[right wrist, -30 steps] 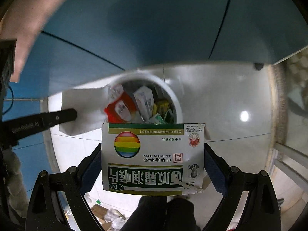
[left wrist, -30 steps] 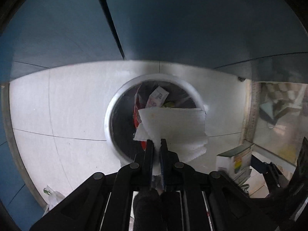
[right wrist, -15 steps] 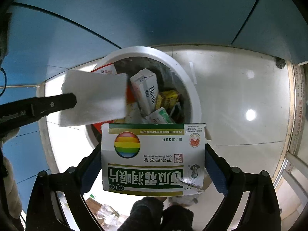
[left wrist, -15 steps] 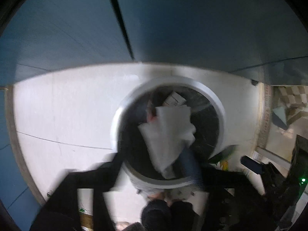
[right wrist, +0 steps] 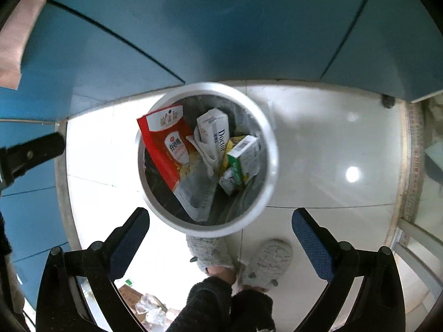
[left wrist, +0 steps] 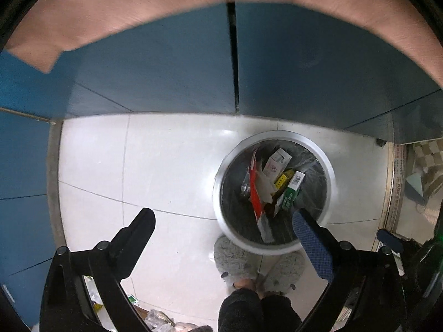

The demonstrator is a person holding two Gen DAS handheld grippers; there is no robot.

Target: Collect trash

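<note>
Bin (right wrist: 272, 149) stands on tiled floor (right wrist: 332, 166), just in front of the wall panels (right wrist: 221, 27). Inside it: flat pouch (right wrist: 169, 149) leans on the left side, carton (right wrist: 214, 131) upright behind centre, crumpled tissue (right wrist: 206, 152) between pouch and carton, small box (right wrist: 241, 160) on the right. Person's two slippers (right wrist: 265, 260) on the floor directly below the bin, touching its near rim in the left wrist view. Loose litter (right wrist: 149, 307) on the floor lower left. Right gripper (right wrist: 220, 224) hangs over the bin's near edge; left gripper (left wrist: 221, 221) is left of the bin, its right finger (left wrist: 313, 243) overlapping the rim.
</note>
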